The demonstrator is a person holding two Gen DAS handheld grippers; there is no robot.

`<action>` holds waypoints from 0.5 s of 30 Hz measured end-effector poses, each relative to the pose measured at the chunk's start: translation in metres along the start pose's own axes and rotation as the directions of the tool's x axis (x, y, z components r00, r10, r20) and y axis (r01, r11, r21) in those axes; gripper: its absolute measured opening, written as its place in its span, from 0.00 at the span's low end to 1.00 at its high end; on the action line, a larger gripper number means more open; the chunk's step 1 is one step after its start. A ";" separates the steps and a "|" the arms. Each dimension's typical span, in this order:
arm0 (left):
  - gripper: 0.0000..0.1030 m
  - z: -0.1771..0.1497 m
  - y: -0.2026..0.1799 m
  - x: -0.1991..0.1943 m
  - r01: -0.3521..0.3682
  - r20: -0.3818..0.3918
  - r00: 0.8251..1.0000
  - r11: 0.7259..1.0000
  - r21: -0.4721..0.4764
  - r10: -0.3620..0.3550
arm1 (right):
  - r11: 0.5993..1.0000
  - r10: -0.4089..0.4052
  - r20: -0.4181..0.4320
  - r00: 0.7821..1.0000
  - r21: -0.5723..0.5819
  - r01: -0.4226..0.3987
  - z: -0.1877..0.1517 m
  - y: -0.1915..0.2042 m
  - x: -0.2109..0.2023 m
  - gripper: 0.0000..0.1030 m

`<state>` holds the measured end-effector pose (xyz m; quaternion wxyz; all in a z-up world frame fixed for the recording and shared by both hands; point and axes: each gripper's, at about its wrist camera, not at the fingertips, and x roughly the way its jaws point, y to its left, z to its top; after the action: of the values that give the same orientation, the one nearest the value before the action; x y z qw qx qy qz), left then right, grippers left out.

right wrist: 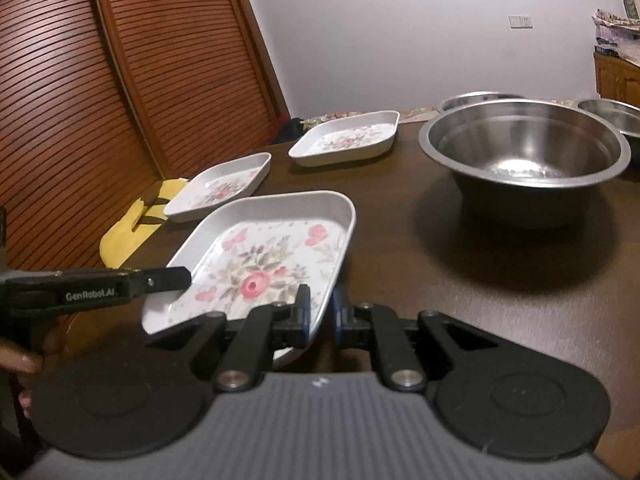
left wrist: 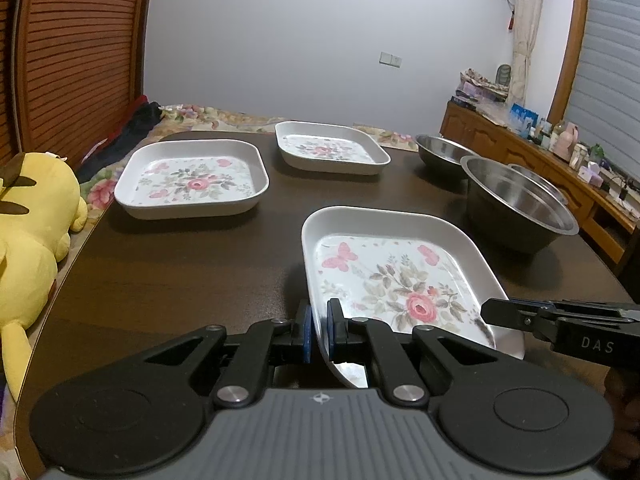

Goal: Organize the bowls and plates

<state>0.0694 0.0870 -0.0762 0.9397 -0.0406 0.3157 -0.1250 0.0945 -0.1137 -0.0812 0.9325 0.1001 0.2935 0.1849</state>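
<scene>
A white square plate with a pink flower print [left wrist: 400, 280] [right wrist: 264, 264] is held by both grippers over the dark table [left wrist: 180, 272]. My left gripper [left wrist: 319, 314] is shut on its left rim, and it shows from the side in the right wrist view [right wrist: 186, 276]. My right gripper [right wrist: 320, 304] is shut on the plate's right rim; in the left wrist view its tip [left wrist: 486, 312] reaches in from the right. Two matching plates [left wrist: 192, 178] [left wrist: 332, 148] lie farther back. A large steel bowl [left wrist: 516, 204] [right wrist: 524, 160] stands to the right.
Two smaller steel bowls [right wrist: 476, 100] [right wrist: 612, 114] sit behind the large one. A yellow plush toy [left wrist: 32, 220] lies off the table's left edge, beside a slatted wooden door [right wrist: 80, 100]. A cluttered wooden sideboard [left wrist: 520, 148] runs along the right wall.
</scene>
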 end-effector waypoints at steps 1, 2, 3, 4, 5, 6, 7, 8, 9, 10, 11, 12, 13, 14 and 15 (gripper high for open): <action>0.08 0.000 0.000 0.001 0.001 -0.002 1.000 1.000 -0.001 -0.001 | 1.000 -0.001 -0.002 1.000 0.001 0.001 0.000 0.000 0.001 0.13; 0.08 0.000 0.000 0.002 0.001 -0.006 1.000 1.000 -0.002 -0.001 | 1.000 -0.003 -0.005 1.000 0.001 0.003 0.000 0.000 0.000 0.13; 0.08 0.000 -0.001 0.003 0.001 -0.009 1.000 1.000 -0.002 -0.001 | 1.000 -0.006 -0.008 1.000 0.004 0.006 0.001 -0.001 0.001 0.13; 0.08 0.000 -0.001 0.003 0.001 -0.011 1.000 1.000 0.000 -0.001 | 1.000 -0.007 -0.009 1.000 0.005 0.007 0.000 -0.001 0.001 0.13; 0.08 -0.001 -0.002 0.004 0.001 -0.012 1.000 1.000 0.001 -0.001 | 1.000 -0.008 -0.011 1.000 0.007 0.008 -0.001 -0.001 0.001 0.13; 0.08 0.000 -0.002 0.005 -0.001 -0.013 1.000 1.000 0.002 0.001 | 1.000 -0.009 -0.011 1.000 0.011 0.009 -0.001 -0.001 0.001 0.13; 0.08 -0.001 -0.002 0.005 -0.003 -0.015 1.000 1.000 0.002 0.003 | 1.000 -0.011 -0.011 1.000 0.015 0.011 -0.001 -0.001 0.000 0.13; 0.08 -0.001 -0.002 0.006 -0.004 -0.017 1.000 1.000 0.001 0.004 | 1.000 -0.011 -0.011 1.000 0.015 0.011 -0.001 -0.001 0.001 0.13; 0.08 -0.001 -0.001 0.007 -0.005 -0.019 1.000 1.000 -0.003 0.005 | 1.000 -0.011 -0.010 1.000 0.014 0.012 -0.001 0.000 0.000 0.13; 0.09 -0.001 -0.001 0.008 -0.005 -0.022 1.000 1.000 -0.008 0.005 | 1.000 -0.012 -0.008 1.000 0.011 0.012 -0.002 0.000 0.000 0.13; 0.09 -0.002 0.000 0.009 -0.005 -0.025 1.000 1.000 -0.012 0.005 | 1.000 -0.013 -0.007 1.000 0.007 0.013 -0.003 0.002 0.000 0.13; 0.09 -0.002 0.000 0.009 -0.004 -0.022 1.000 1.000 -0.013 0.004 | 1.000 -0.014 -0.005 1.000 0.002 0.014 -0.003 0.003 0.000 0.14; 0.09 -0.002 0.000 0.009 -0.004 -0.020 1.000 1.000 -0.014 0.004 | 1.000 -0.015 -0.004 1.000 -0.002 0.015 -0.003 0.003 0.000 0.14; 0.09 -0.002 0.000 0.009 -0.004 -0.019 1.000 1.000 -0.015 0.003 | 1.000 -0.016 -0.003 1.000 -0.006 0.016 -0.004 0.004 0.001 0.14; 0.09 -0.002 0.000 0.009 -0.004 -0.019 1.000 1.000 -0.017 0.004 | 1.000 -0.017 -0.003 1.000 -0.009 0.017 -0.003 0.004 0.001 0.15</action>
<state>0.0750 0.0845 -0.0827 0.9365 -0.0469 0.3258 -0.1208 0.0924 -0.1094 -0.0827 0.9342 0.0931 0.2947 0.1783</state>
